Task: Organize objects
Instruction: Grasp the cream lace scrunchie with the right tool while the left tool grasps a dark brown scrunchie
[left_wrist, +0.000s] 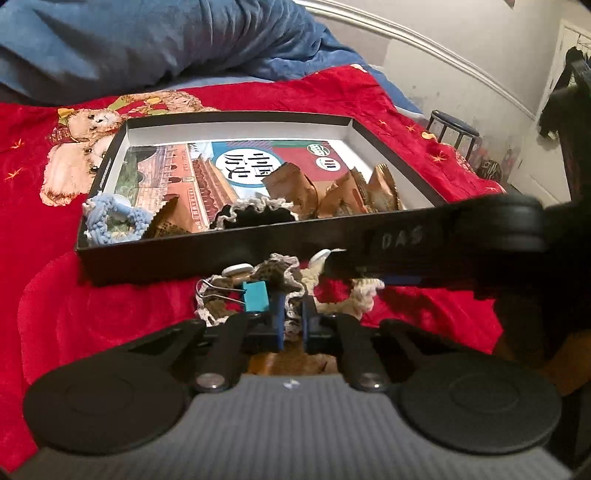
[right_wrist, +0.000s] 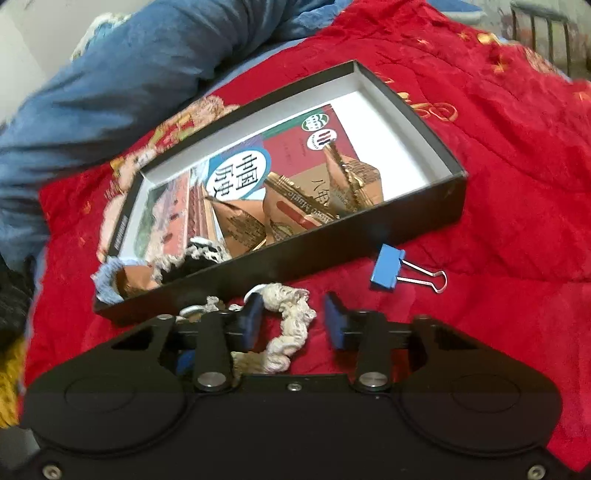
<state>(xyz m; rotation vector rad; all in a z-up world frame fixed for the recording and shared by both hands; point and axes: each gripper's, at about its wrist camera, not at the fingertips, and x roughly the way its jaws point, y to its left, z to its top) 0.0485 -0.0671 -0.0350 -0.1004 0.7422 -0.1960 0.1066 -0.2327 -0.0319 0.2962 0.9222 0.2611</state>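
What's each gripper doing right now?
Left gripper: shut on the brown crochet scrunchie.
Right gripper: open, straddling the cream crochet scrunchie.

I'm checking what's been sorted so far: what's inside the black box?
Inside the black cardboard box: a history book, brown snack packets, a blue crocheted scrunchie and a black-and-white one. The box floor beneath them is hidden.

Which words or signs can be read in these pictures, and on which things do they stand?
"中国历史": book cover in the box.
"DAS": right gripper, seen from the left wrist.
"八年": lower on the book cover.
Round logos on the book, the snack packet print and the box rim label: too blurred to read.
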